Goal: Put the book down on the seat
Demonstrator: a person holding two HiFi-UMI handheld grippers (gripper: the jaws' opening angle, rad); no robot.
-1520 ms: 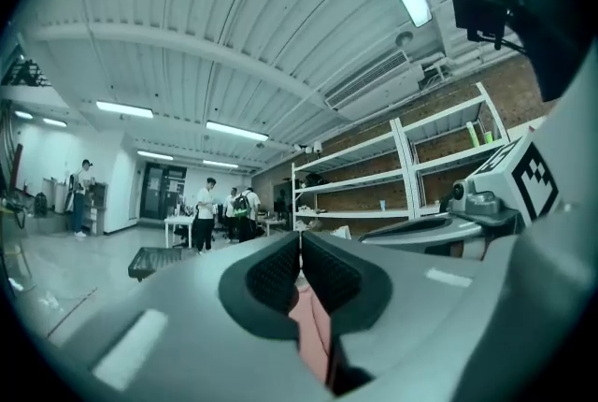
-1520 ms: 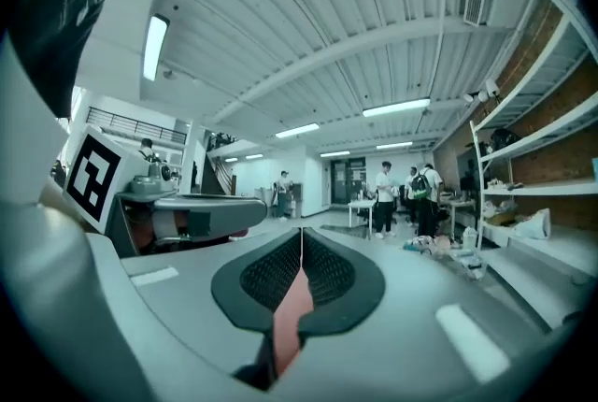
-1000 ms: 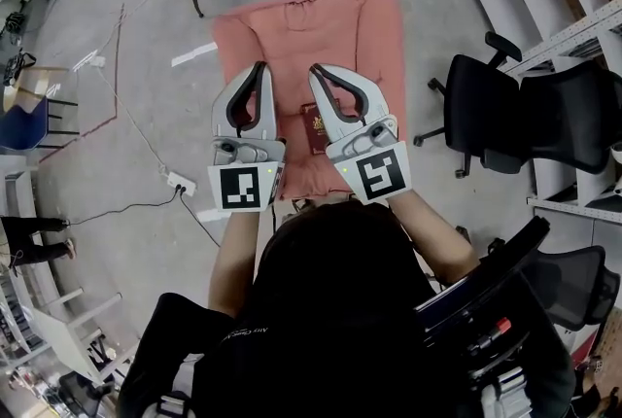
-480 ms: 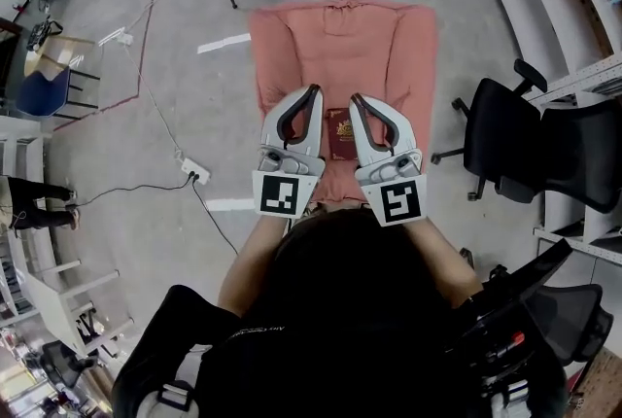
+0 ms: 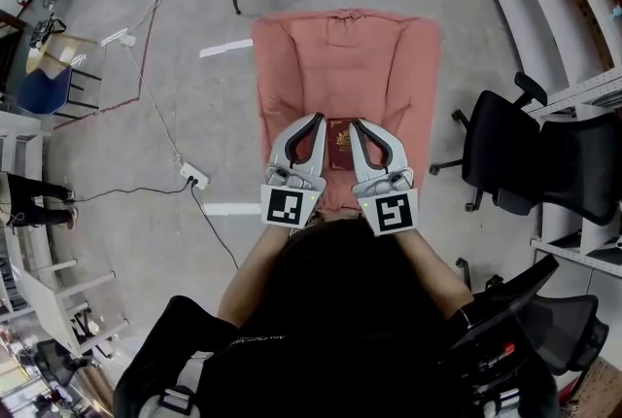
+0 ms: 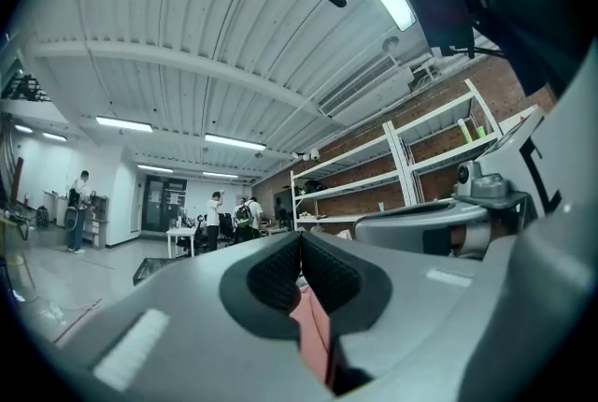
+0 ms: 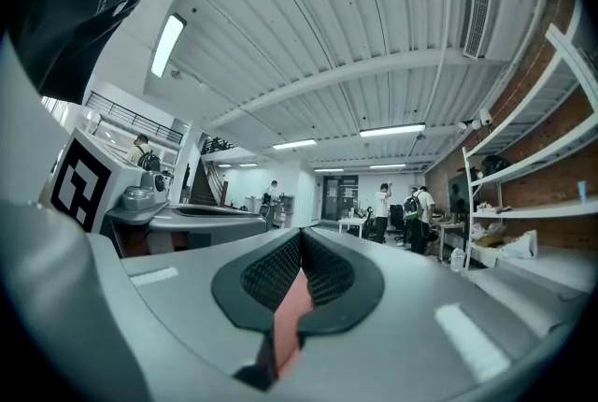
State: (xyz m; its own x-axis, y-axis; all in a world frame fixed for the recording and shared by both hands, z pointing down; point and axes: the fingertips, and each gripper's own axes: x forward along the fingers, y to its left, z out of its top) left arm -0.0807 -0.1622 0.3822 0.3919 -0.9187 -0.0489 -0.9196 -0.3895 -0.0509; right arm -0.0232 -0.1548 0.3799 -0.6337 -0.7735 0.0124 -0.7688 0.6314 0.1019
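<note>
We held the left claw and the right claw side by side with their tips pointing away from us. The book showed in the gap between them. Both claws had their jaws pressed fully together, with nothing between the pads. In each gripper view only a strip of pink showed through the slot under the shut pads. Neither claw, then, had hold of the book.

The book lay flat and cover up on the pink seat, below the claws and flanked by their tips, towards the seat's near edge. We could not tell whether the inner sides of the claws touched its edges or hung above it. Both gripper views looked up at ceiling and shelving, so the claws were tilted upward, away from the cushion.

We judged that the book already rested where the task wanted it. The claws were shut and parked either side because no grip was needed.
</note>
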